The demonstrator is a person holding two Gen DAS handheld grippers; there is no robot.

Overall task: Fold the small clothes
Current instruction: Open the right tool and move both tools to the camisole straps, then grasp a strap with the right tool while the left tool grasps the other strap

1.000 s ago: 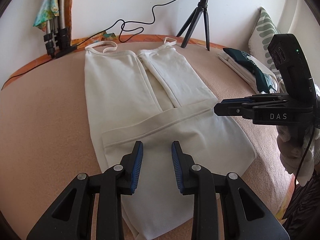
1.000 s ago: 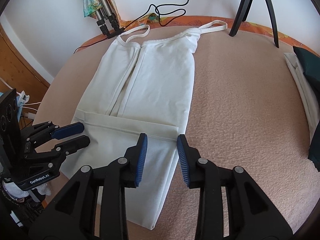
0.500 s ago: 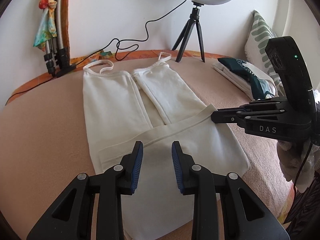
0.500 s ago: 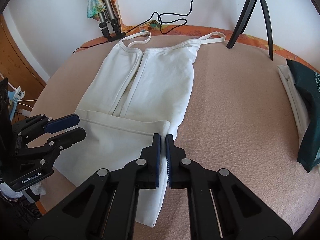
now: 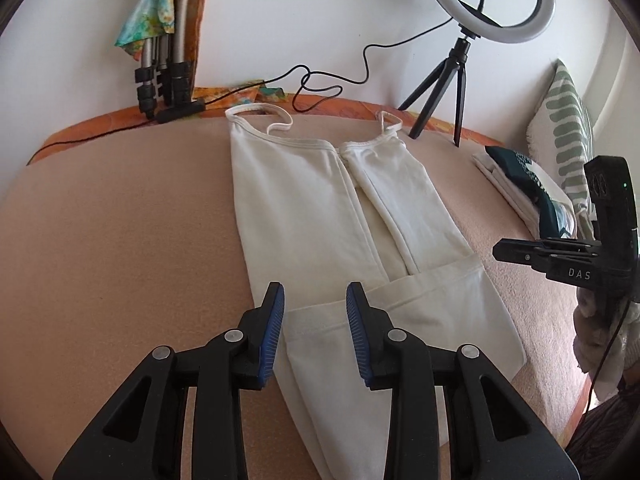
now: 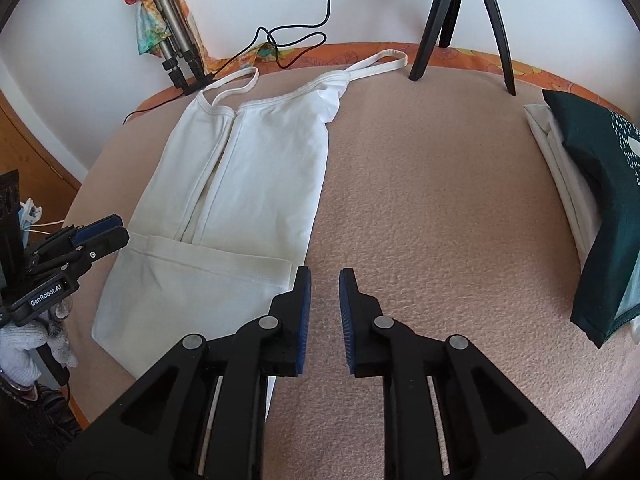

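A cream strappy top (image 5: 320, 216) lies flat on the pink blanket, both sides folded inward and its hem folded up over them (image 5: 400, 320). It also shows in the right wrist view (image 6: 256, 184). My left gripper (image 5: 315, 312) is open and empty, just above the left corner of the folded hem. My right gripper (image 6: 325, 292) is open and empty, just right of the hem's right corner, over bare blanket. Each gripper also shows in the other's view: the right one (image 5: 516, 250) and the left one (image 6: 100, 236).
A ring light on a black tripod (image 5: 444, 88) stands at the far edge, with a cable (image 5: 320, 84) and folded tripod legs (image 5: 164, 76) by the wall. A stack of folded clothes with a dark green piece (image 6: 596, 200) lies at the right, with a striped pillow (image 5: 564, 136) behind.
My right gripper shut at the hem's right corner, then opened and moved right, off the cloth. My left gripper moved left toward the hem's left corner, staying open.
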